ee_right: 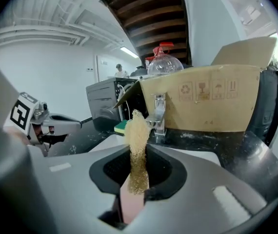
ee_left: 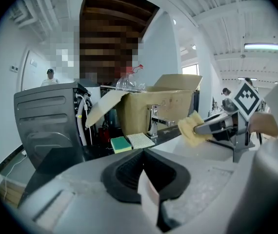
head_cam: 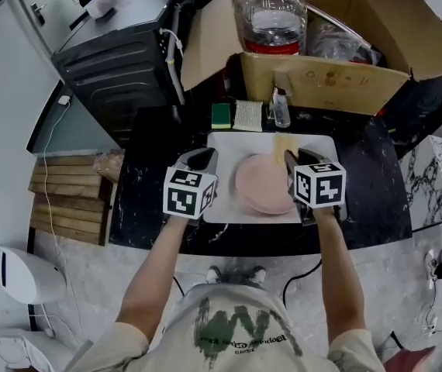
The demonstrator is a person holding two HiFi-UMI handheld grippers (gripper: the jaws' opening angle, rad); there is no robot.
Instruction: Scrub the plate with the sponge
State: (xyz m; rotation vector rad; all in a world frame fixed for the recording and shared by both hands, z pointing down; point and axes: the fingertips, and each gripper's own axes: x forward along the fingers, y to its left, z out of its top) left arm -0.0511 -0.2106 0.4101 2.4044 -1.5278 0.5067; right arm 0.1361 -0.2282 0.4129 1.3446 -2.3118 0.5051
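A pink plate (head_cam: 261,183) lies in a white sink basin (head_cam: 225,211) on the black counter. My left gripper (head_cam: 205,161) is at the plate's left rim, shut on its thin pale edge (ee_left: 148,195). My right gripper (head_cam: 291,158) is over the plate's right side, shut on a yellow mesh sponge (head_cam: 284,144). In the right gripper view the sponge (ee_right: 137,145) stands up out of the jaws, with the pink plate (ee_right: 130,206) just below. The left gripper view shows the sponge (ee_left: 191,129) in the right gripper (ee_left: 212,126), held above the basin.
Behind the basin lie a green sponge (head_cam: 221,115) and a white scouring pad (head_cam: 247,115), next to a chrome tap (head_cam: 280,108). An open cardboard box (head_cam: 326,80) with a water jug (head_cam: 270,14) stands at the back. A dark machine (head_cam: 120,53) is at the back left.
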